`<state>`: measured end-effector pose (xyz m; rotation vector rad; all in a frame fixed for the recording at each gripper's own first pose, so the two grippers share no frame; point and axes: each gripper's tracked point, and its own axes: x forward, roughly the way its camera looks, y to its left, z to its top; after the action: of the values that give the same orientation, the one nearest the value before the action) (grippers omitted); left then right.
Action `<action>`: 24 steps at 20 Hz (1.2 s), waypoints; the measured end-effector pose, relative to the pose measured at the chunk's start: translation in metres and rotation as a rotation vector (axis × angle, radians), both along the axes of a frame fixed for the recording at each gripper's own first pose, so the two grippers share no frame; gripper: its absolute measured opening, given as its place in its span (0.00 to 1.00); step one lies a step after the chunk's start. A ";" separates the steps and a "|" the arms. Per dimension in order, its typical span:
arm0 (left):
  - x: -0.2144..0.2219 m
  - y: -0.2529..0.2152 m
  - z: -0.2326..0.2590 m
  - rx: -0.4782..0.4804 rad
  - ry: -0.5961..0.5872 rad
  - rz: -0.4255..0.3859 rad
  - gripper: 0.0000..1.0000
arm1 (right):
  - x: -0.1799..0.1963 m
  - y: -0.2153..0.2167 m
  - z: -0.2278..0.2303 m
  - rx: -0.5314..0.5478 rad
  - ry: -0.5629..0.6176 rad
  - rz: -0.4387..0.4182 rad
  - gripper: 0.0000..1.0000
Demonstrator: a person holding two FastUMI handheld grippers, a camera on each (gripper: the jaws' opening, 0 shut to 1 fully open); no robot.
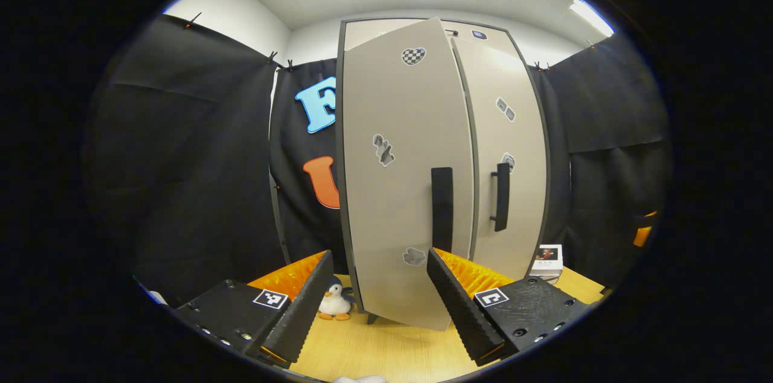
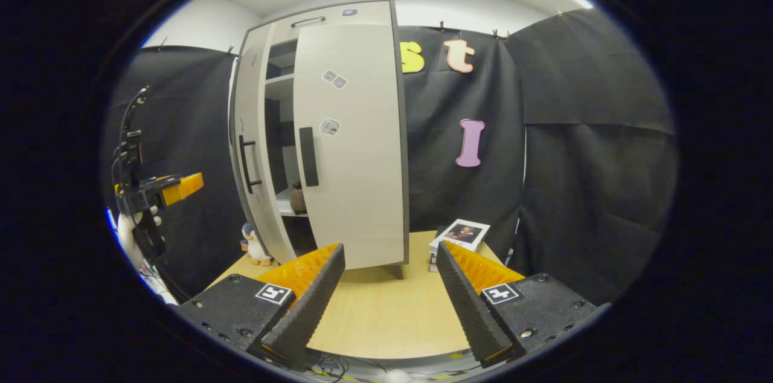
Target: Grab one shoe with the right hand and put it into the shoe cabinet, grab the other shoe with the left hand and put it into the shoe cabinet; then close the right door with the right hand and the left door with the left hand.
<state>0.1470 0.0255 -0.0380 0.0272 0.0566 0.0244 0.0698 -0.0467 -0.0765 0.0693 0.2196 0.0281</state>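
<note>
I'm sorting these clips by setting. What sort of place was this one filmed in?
Most likely a staged recording booth, not a real home: black cloth hangs as walls, clipped along the top, around a tall pale cabinet standing on a wooden table, with a toy penguin and books as props.

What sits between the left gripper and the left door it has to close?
Nothing visible. In the left gripper view the left gripper is open, and the ajar left door stands right ahead with its handle facing it. The penguin toy sits on the table by the door's hinge side, clear of the path.
</note>
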 end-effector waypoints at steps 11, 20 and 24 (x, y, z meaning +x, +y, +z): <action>-0.091 -0.038 -0.013 -0.027 0.022 -0.037 0.96 | -0.016 0.009 0.025 -0.012 -0.097 -0.016 1.00; -0.106 -0.044 -0.007 -0.022 0.015 -0.028 0.96 | -0.023 0.013 0.020 -0.013 -0.083 0.002 1.00; -0.110 -0.048 -0.005 -0.034 0.015 -0.034 0.96 | -0.024 0.009 0.020 -0.017 -0.088 -0.003 1.00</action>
<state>0.0373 -0.0226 -0.0429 -0.0055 0.0714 -0.0103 0.0457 -0.0373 -0.0562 0.0514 0.1318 0.0260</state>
